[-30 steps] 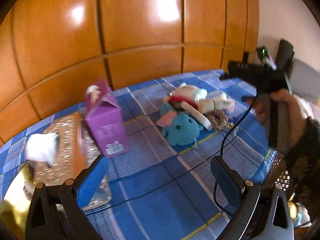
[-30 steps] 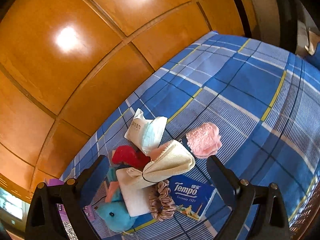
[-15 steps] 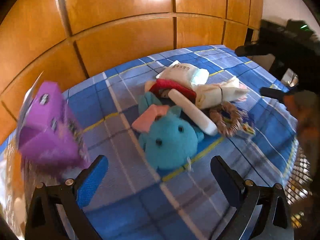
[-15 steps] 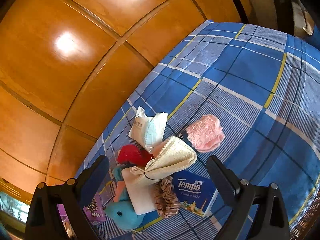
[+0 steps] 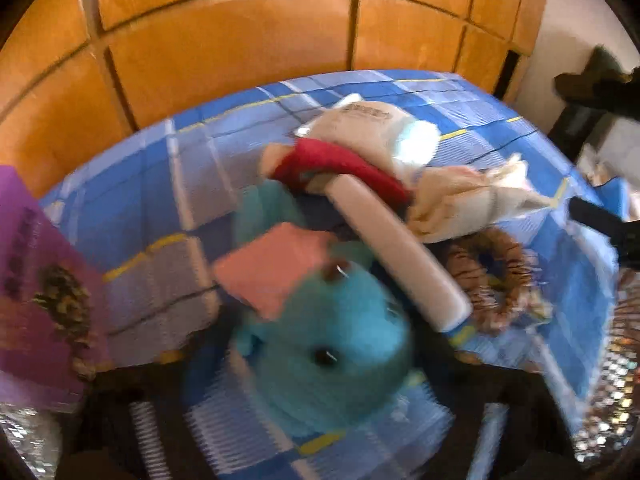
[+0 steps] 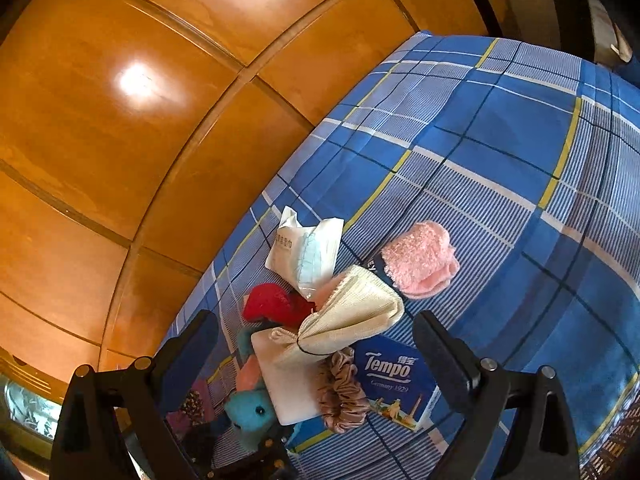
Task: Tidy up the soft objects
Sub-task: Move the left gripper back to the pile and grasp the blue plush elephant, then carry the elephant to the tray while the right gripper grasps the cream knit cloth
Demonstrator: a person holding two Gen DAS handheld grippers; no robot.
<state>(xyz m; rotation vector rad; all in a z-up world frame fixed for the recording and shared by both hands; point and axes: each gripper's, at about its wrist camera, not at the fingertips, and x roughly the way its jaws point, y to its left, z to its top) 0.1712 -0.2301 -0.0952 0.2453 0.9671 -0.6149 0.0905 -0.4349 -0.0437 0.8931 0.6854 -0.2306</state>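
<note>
Teal plush lies at the near end of the pile on the plaid cloth, and my left gripper sits right over it. Its jaws have just been closing with the plush between them, but the left view is blurred and I cannot tell whether they grip yet. My right gripper hangs with jaws apart, empty, above the cream pouch. This looks like the pick-up step — next, a firm squeeze on the body, then a clean lift clear of the white bar — beside the scrunchie. One pack reads "Tempo".
</note>
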